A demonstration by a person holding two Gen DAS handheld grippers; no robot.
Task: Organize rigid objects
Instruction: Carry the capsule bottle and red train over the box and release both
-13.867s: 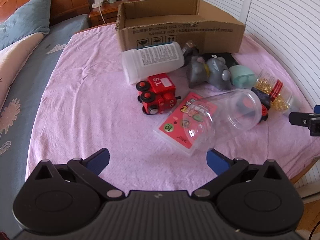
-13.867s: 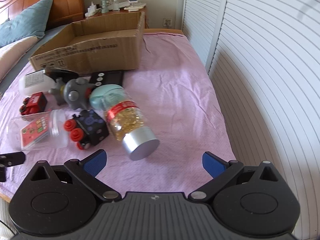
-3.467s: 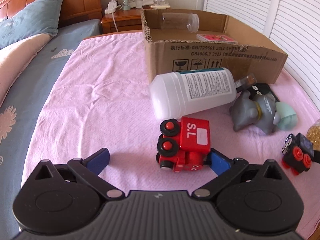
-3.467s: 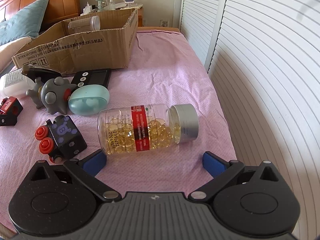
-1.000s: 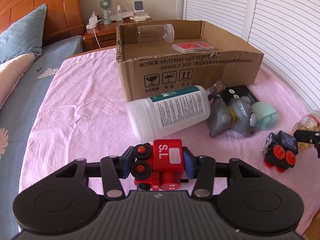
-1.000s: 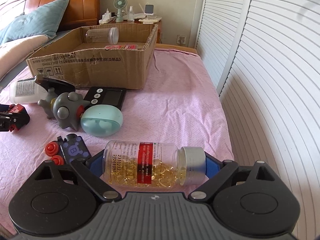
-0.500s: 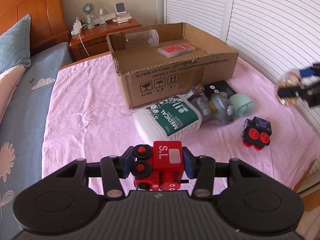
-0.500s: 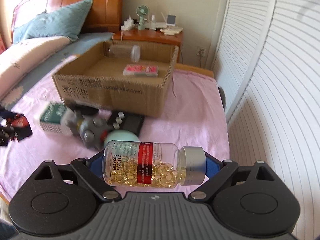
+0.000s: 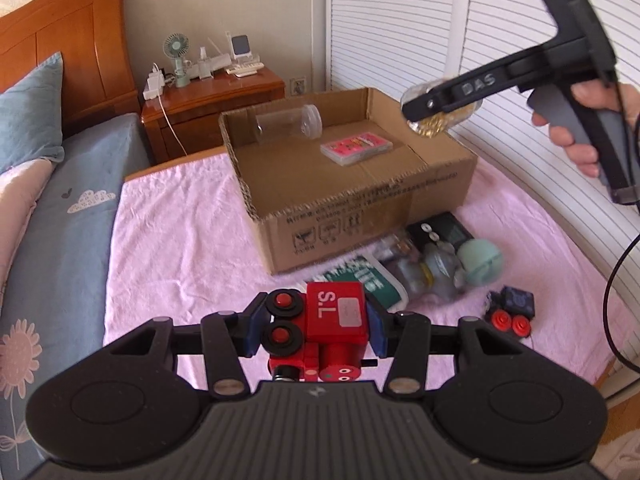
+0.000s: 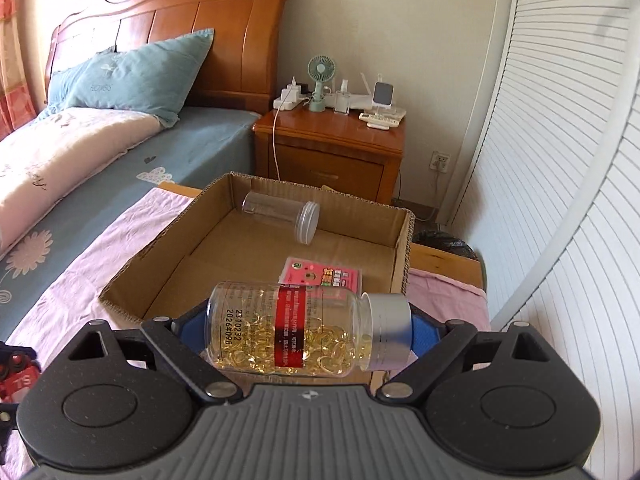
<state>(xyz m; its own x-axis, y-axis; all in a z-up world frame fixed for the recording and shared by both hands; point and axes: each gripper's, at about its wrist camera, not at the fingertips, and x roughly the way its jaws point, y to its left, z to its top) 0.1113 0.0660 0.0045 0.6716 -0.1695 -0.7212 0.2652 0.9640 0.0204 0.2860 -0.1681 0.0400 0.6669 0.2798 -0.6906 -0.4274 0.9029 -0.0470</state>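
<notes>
Right tool (image 10: 308,332) grips the pill bottle (image 10: 296,330) over the box (image 10: 404,240); left tool (image 9: 314,326) clamps the red train (image 9: 320,330) above the bed. Jar (image 10: 280,216) and cards (image 10: 322,276) already boxed; several toys wait by the box's front wall.

A red toy train (image 9: 325,330) marked "S.L" (black wheels with red hubs on its left side) hangs clear of the pink cloth, pinched between blue pads, while a clear capsule bottle (image 10: 308,330) with a red label and silver cap lies crosswise, held over the near edge of the open cardboard box (image 10: 132,280). Inside the box lie a clear plastic jar (image 10: 282,216) on its side and a pink card pack (image 10: 322,276). In front of the box, on the cloth, sit a tipped white medical bottle (image 9: 366,282), a grey spiky toy (image 9: 438,276), a mint egg-shaped case (image 9: 480,260), a black timer (image 9: 442,234) and a small black toy train (image 9: 510,312).
</notes>
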